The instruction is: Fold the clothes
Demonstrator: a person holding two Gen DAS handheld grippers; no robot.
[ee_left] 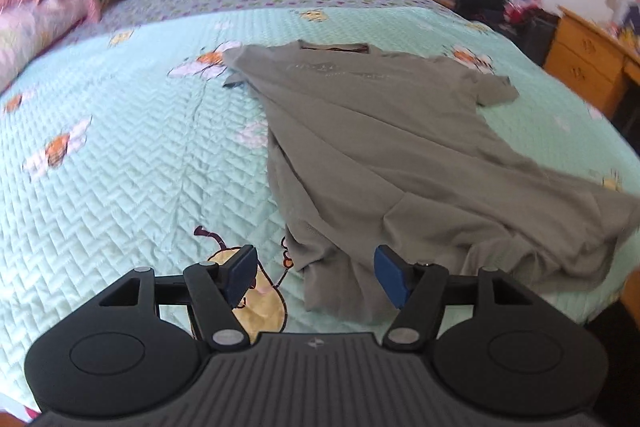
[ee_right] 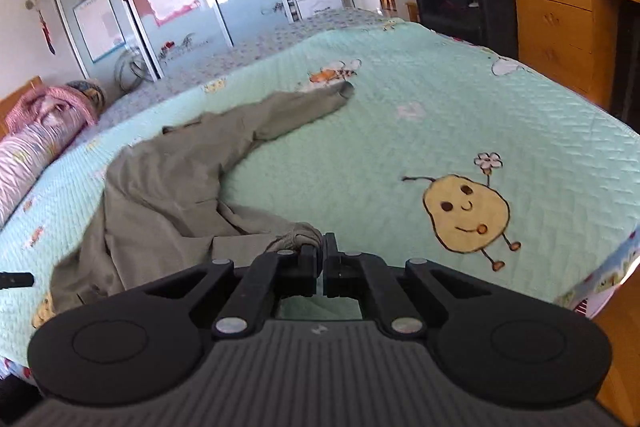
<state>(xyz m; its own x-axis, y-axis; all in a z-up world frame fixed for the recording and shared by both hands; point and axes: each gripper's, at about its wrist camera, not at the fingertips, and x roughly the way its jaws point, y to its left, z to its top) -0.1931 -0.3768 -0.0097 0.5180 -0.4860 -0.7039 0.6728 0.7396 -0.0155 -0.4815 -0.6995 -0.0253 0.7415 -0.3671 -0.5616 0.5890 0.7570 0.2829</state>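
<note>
Bedroom, mint quilted bedspread [ee_left: 120, 155] over the bed. Grey-green T-shirt [ee_left: 380, 131] lies spread on it, collar far, hem near and rumpled. Light, limp fabric, will sag and bunch; take it at hem corners or shoulders. Right gripper [ee_right: 323, 251] jaws pressed together, pinching a hem corner. Left gripper [ee_left: 316, 277] jaws spread, empty, just above the near hem.

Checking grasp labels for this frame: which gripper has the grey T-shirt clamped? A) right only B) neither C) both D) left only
A: the right gripper has its jaws shut on a bunched bit of the grey T-shirt, while the left gripper hangs with jaws wide apart at the shirt's near edge, gripping nothing.
</note>
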